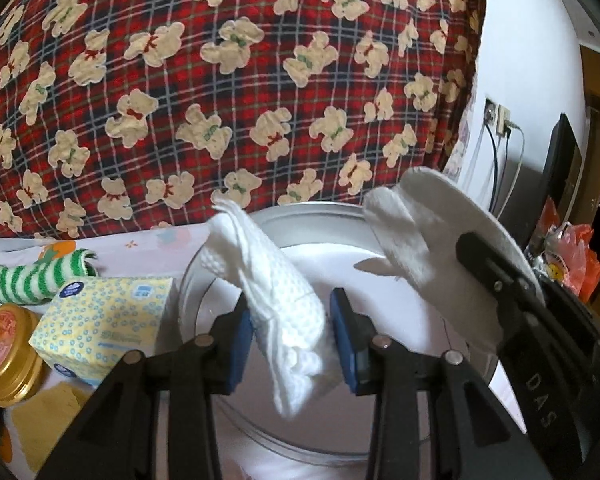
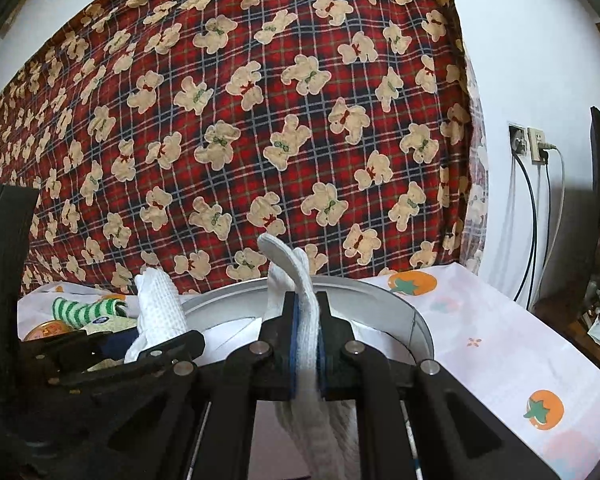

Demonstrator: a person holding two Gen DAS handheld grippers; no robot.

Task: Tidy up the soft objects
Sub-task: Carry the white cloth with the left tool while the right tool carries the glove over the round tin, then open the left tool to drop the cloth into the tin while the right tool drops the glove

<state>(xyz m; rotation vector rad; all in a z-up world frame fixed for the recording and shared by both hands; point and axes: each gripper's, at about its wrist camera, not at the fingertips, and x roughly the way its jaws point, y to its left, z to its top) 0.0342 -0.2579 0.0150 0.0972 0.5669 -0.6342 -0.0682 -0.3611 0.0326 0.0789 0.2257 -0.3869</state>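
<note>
left claw (image 1: 292, 332) clamps white waffle cloth (image 1: 268, 280) | right claw (image 2: 308, 344) clamps white pad (image 2: 296, 280)

Home bedroom, teddy-bear plaid blanket (image 2: 260, 120), fruit-print sheet (image 2: 500, 352), wall sockets (image 2: 528, 144), tissue box (image 1: 104, 320)

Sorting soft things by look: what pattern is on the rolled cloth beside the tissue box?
Green and white stripes on the rolled cloth; clearest in the left wrist view.

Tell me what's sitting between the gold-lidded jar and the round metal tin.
A yellow tissue box lies between the gold-lidded jar and the round metal tin, seen in the left wrist view.
</note>
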